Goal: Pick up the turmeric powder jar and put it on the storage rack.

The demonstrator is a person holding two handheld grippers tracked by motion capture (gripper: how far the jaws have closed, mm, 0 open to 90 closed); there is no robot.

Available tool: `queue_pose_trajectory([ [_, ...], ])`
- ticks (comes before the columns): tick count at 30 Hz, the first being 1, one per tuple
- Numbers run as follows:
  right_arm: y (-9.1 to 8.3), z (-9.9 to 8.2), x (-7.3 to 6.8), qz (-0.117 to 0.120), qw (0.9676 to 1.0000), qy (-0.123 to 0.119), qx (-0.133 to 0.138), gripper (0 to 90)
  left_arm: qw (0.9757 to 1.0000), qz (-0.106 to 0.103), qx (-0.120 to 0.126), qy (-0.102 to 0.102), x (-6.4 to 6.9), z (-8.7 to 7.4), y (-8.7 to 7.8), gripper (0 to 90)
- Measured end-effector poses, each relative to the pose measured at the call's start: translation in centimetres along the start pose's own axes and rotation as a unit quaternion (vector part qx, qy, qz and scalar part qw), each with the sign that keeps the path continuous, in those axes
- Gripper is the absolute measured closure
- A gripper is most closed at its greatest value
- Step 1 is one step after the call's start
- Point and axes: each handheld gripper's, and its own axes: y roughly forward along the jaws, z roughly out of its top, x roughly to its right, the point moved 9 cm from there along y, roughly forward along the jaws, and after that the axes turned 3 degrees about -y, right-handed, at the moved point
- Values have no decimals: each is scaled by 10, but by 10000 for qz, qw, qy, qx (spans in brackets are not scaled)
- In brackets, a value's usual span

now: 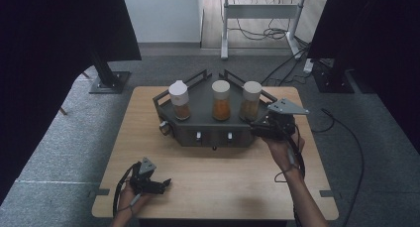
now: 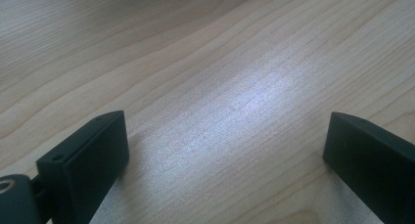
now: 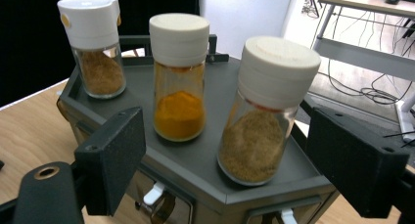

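A dark grey rack at the back of the wooden table carries three spice jars. The left jar has a white flip cap and brown powder. The middle jar holds orange powder. The right jar holds tan powder. My right gripper is open at the rack's right front corner, its jaws standing either side of the right jar without touching it. My left gripper rests open low over bare wood near the front left edge.
The rack has raised rails at the back and small white levers on its front face. Black curtains flank the table. Stand bases and cables lie on the grey carpet around it.
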Motion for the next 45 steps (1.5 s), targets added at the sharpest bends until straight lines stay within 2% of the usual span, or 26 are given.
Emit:
queue_pose_trajectory([
  [29, -26, -41, -7, 99, 9998, 112, -136, 153, 10000, 3, 3, -13, 0, 0, 0, 28],
  [41, -27, -63, -9, 103, 9993, 184, -320, 153, 10000, 3, 0, -9, 0, 0, 0, 28],
  [45, -28, -67, -10, 83, 9991, 141, -380, 152, 10000, 3, 6, -10, 0, 0, 0, 29],
])
